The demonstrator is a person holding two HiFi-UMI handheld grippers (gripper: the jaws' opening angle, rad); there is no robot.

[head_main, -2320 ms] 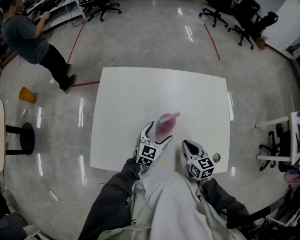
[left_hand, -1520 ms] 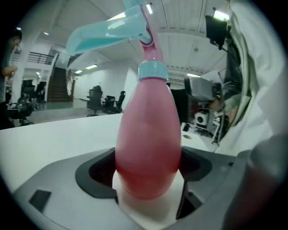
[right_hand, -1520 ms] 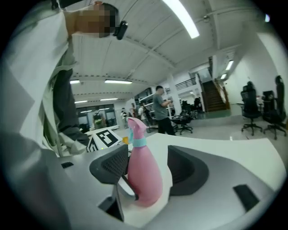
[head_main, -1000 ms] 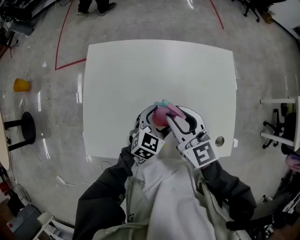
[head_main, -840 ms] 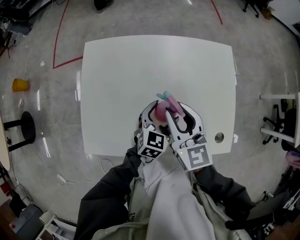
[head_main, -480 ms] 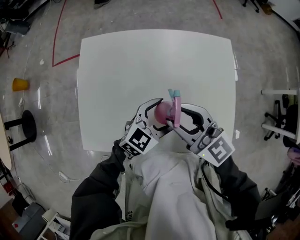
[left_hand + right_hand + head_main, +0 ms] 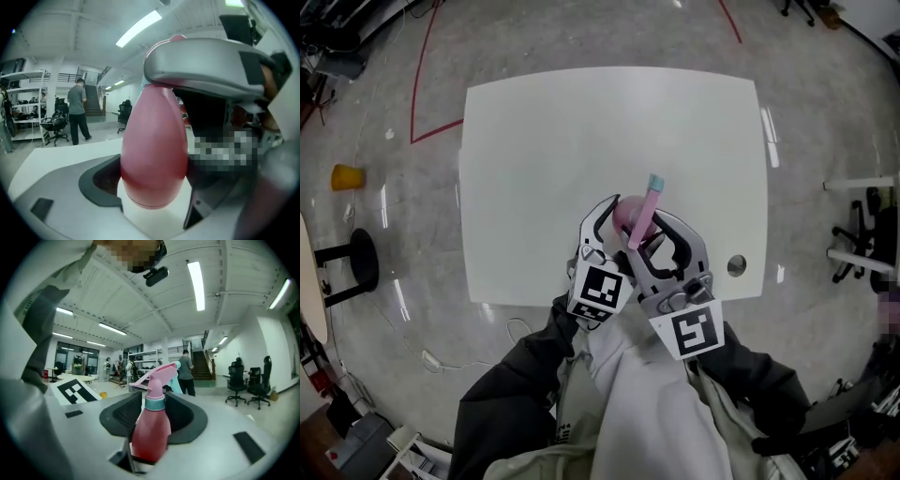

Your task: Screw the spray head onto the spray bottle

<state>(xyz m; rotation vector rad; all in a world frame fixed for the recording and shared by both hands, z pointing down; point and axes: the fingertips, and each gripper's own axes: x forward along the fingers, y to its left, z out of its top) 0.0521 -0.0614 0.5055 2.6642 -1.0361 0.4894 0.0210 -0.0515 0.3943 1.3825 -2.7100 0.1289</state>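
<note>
Left tongs point(image 7: 612, 223) clamped on pink spray bottle point(image 7: 624, 214) over counter point(image 7: 544, 150) toward 6 o'clock, right tongs point(image 7: 639, 240) closing round spray head point(image 7: 644, 208); likely best: keep head square, turn in short bites.

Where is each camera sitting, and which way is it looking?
Head view: on the person's head, looking steeply down at the white table; sleeves and both claws show.
Left gripper view: rides the left claw, looking along its jaws clamped on the spray bottle.
Right gripper view: rides the right claw, jaws closing around the bottle.
Shared: every view shows the bottle.
</note>
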